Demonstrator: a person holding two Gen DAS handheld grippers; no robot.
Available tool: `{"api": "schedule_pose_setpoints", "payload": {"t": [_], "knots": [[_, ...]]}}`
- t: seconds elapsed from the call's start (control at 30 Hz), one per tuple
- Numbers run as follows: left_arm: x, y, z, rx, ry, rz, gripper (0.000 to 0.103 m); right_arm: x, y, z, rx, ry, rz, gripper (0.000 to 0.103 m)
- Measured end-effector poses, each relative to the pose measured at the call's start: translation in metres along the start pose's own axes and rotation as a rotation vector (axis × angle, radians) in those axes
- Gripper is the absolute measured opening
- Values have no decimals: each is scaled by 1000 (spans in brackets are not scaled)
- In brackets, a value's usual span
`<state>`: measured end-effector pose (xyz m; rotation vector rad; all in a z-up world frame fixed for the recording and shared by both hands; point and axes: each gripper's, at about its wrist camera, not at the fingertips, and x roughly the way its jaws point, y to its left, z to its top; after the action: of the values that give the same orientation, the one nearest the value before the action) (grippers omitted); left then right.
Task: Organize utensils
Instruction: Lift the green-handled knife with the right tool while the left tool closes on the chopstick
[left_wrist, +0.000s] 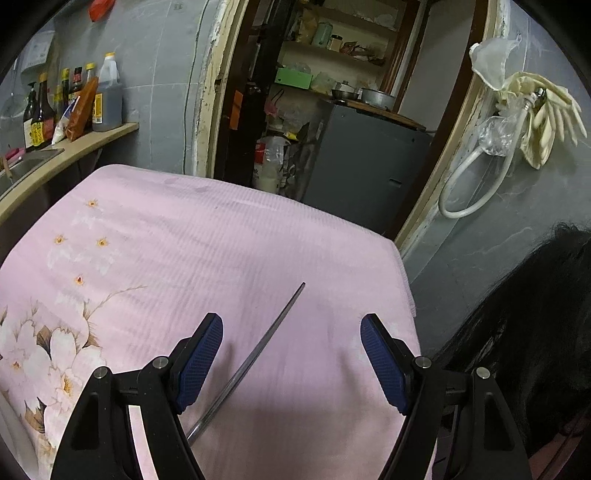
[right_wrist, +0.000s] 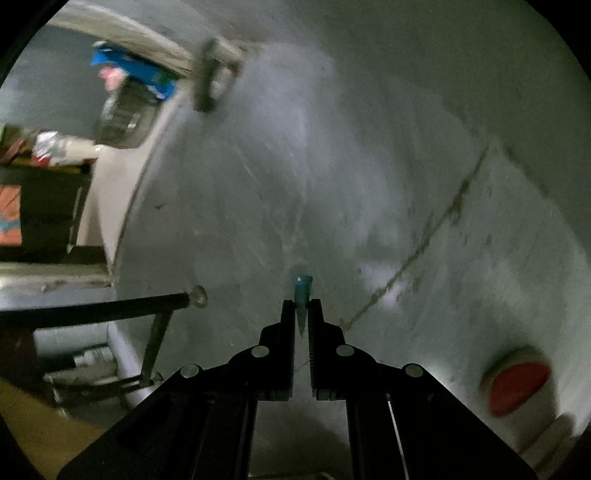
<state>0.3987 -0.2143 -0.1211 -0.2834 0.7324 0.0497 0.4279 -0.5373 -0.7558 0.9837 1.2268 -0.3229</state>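
Pink floral cloth (left_wrist: 229, 236) covers the table, with a kitchen counter (left_wrist: 74, 151) and its bottles (left_wrist: 40, 118) at far left and a doorway to a storeroom behind. Going from the left across the left wrist view, the left gripper (left_wrist: 291, 345) is seen hovering low over the near part of the cloth, its jaws held well apart and nothing pressed between them. A single thin metal chopstick (left_wrist: 258, 354) lies flat on the cloth, running diagonally from under the left finger up towards the middle — it sits within the open span, touched by neither pad as far as can be told. Such a wide stance is judged to be a ready pose for closing on it.

Further right, a hose (left_wrist: 476, 184) and gloves (left_wrist: 546, 122) hang on the grey wall.

In the right wrist view, which is blurred, the right gripper (right_wrist: 302, 306) is clamped on a slim utensil (right_wrist: 302, 291) with a teal tip that pokes out beyond the fingertips. It is pointed at a bare grey wall, off the table — the piece is probably being carried towards wherever the utensils are gathered, though no holder is visible.
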Motion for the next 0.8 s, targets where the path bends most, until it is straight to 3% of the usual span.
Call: {"api": "schedule_pose_setpoints", "payload": {"t": [0.13, 0.33, 0.4, 0.53, 0.63, 0.8], "knots": [[-8, -4, -1, 20, -17, -39, 75, -49, 5, 18, -140, -92, 11, 6], [-27, -7, 1, 17, -67, -95, 75, -194, 42, 48, -342, -243, 52, 6], [-36, -5, 3, 7, -86, -95, 75, -263, 65, 58, -429, -304, 72, 6], [-52, 5, 7, -55, -113, -66, 75, -376, 106, 73, -577, -390, 108, 6], [-66, 13, 8, -79, -131, -5, 75, -459, 138, 77, -686, -449, 147, 6], [-70, 16, 4, -33, -101, 44, 75, -581, 183, 57, -845, -513, 239, 6]]}}
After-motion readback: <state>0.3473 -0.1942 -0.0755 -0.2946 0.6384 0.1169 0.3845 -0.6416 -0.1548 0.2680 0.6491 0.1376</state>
